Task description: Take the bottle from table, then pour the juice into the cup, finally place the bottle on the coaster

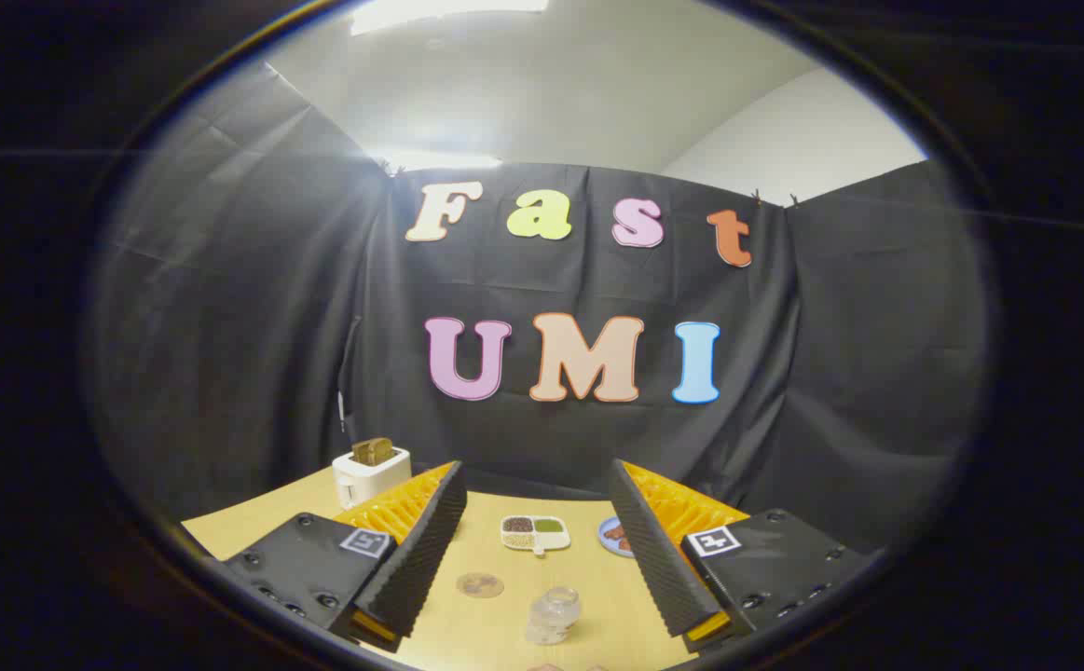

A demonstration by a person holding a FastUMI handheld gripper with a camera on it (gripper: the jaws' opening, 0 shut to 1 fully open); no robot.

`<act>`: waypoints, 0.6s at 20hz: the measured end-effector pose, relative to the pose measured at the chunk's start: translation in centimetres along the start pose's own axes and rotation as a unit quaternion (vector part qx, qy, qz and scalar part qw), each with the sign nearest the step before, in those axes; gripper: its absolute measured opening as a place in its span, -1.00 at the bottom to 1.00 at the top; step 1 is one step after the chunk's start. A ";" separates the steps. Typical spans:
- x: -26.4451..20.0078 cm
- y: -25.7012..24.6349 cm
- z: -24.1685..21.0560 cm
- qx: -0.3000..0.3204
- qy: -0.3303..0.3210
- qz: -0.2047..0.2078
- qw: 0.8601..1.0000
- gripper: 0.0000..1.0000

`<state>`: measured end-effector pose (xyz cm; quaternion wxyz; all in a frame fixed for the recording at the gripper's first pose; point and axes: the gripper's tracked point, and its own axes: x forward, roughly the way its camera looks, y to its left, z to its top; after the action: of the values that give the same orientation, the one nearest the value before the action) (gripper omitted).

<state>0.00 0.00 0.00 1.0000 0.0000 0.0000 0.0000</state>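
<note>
My gripper (535, 466) is held above the wooden table (588, 568), open wide, with nothing between its fingers. On the table below the gap stands a small clear vessel (553, 615); I cannot tell whether it is the cup or the bottle. To its left, close to the left finger (430, 550), lies a round brownish coaster (480, 584). Something pinkish (560, 667) peeks in at the nearest table edge, too cut off to identify.
A white divided dish (535, 533) with food sits farther back between the fingers. A small blue plate (614, 536) is partly hidden by the right finger. A white toaster (370, 471) with bread stands at the back left by the black cloth wall.
</note>
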 end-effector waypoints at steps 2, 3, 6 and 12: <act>0.0 -0.4 0.0 -0.004 -0.003 -0.004 1.000 0.97; 0.0 -0.6 -0.2 -0.003 -0.002 -0.004 1.000 0.97; 0.1 -0.7 -0.6 0.002 -0.001 -0.003 1.000 0.97; 0.3 -1.3 -1.9 0.003 0.000 -0.008 1.000 0.97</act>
<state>0.28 -1.27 -1.92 1.0000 0.0034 -0.0004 -0.0076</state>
